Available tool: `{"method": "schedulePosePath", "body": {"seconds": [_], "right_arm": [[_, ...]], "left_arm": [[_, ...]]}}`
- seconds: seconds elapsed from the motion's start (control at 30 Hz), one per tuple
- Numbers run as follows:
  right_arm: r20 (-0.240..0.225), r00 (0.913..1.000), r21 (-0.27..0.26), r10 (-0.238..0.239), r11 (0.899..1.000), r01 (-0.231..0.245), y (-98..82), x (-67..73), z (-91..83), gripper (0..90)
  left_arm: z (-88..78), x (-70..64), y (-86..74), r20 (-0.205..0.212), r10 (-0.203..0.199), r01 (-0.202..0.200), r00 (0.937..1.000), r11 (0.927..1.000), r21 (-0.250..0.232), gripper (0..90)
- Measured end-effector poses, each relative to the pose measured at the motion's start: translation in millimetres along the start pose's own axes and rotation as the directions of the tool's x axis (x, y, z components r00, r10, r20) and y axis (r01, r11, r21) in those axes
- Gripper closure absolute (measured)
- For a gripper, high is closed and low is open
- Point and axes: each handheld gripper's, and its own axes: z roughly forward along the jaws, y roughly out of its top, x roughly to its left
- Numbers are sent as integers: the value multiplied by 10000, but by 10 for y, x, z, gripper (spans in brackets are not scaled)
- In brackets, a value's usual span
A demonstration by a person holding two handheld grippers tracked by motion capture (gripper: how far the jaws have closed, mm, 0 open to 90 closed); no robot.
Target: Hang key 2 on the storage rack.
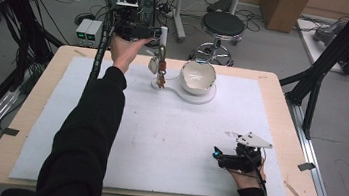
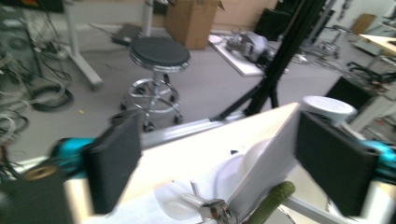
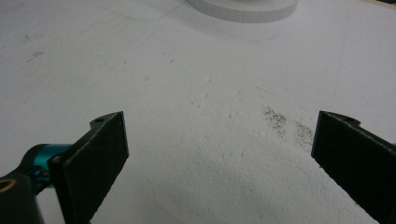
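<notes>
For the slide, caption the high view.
Left tongs held open above a small stand beside the white bowl; right tongs rest open on the mat.

The right gripper [image 3: 219, 154] holds its two black jaws wide apart over the white mat [image 3: 187, 93], nothing between them, with a round white base [image 3: 243, 8] well beyond the fingertips.
</notes>
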Motion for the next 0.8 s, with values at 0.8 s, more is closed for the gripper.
{"method": "schedulePosePath", "body": {"seconds": [0.8], "right_arm": [[30,10000,41,-27,10000,27,1,4,3,28]], "left_arm": [[-281,126,-155,437,916,-948,9948,9925,776,17]]}}
